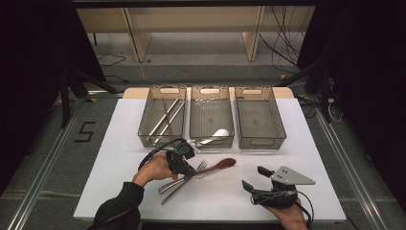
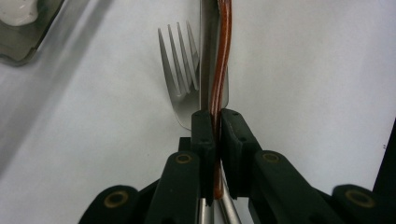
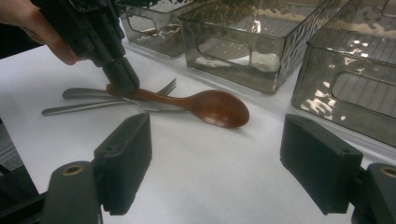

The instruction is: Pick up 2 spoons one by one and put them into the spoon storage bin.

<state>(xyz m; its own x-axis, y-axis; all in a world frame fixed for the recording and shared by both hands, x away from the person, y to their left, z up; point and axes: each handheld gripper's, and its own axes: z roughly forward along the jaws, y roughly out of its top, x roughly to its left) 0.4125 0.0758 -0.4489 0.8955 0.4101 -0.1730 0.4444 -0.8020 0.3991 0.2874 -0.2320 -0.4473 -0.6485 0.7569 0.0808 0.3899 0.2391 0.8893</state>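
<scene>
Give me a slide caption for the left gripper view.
Left claw shut on the brown wooden spoon's handle, lying over a metal fork on the white table.

Wooden spoon [image 3: 205,105]: glossy reddish-brown. Fork [image 2: 180,70] and knife [image 3: 77,108]: plain silver steel. Three bins [image 1: 260,117]: smoky translucent grey, rippled. Table [image 1: 210,196]: white. Both grippers [image 1: 184,165] [image 1: 258,184]: matte black, brass-coloured rivets.

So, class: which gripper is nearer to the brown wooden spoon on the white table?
Left. The left gripper has its jaws shut on the brown wooden spoon by its handle; the right gripper sits apart, nearer the person, jaws open.
</scene>
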